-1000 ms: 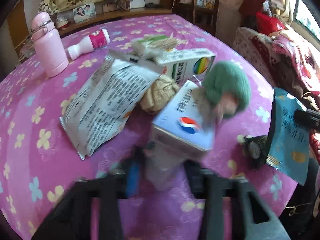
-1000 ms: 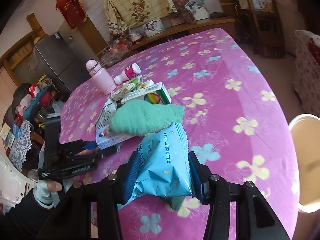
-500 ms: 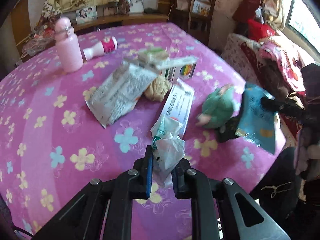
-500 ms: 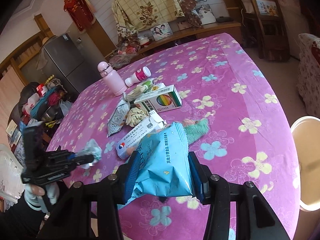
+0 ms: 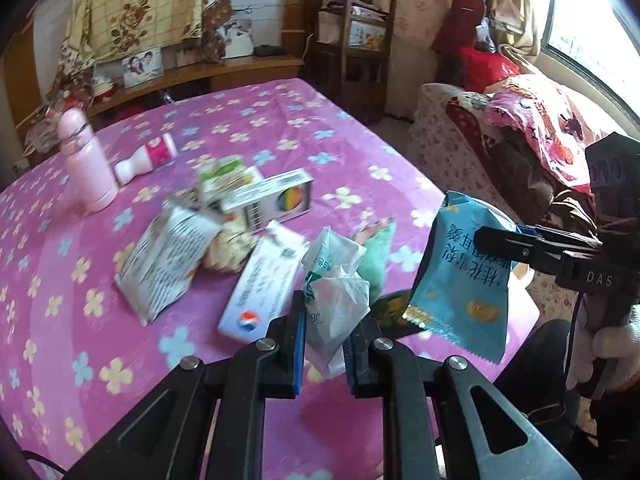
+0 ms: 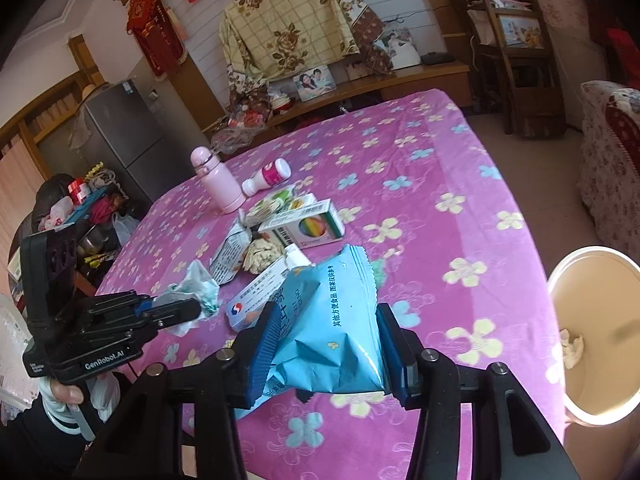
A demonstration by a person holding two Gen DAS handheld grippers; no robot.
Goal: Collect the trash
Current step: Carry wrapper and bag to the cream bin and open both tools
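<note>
My left gripper [image 5: 325, 344] is shut on a crumpled white and green plastic wrapper [image 5: 334, 280], held above the near edge of the pink flowered table [image 5: 120, 360]. In the right wrist view that same wrapper [image 6: 196, 284] shows at the left gripper's tips. My right gripper [image 6: 326, 344] is shut on a puffy blue snack bag [image 6: 332, 320], also lifted off the table; the bag [image 5: 460, 276] hangs at the right in the left wrist view. A white bin [image 6: 596, 336] with crumpled paper inside stands on the floor to the right.
Left on the table are a silver-white packet [image 5: 168, 256], a blue and white box [image 5: 260, 284], a rainbow-logo box [image 5: 272, 200], a green cloth [image 5: 376, 260], a pink flask [image 5: 86, 164] and a lying pink bottle [image 5: 148, 156]. A sofa [image 5: 500, 152] stands at the right.
My left gripper closed on the wrapper and lifted it up off the table. The green cloth slid off the boxes onto the table. The right gripper rose a little with the blue bag.
</note>
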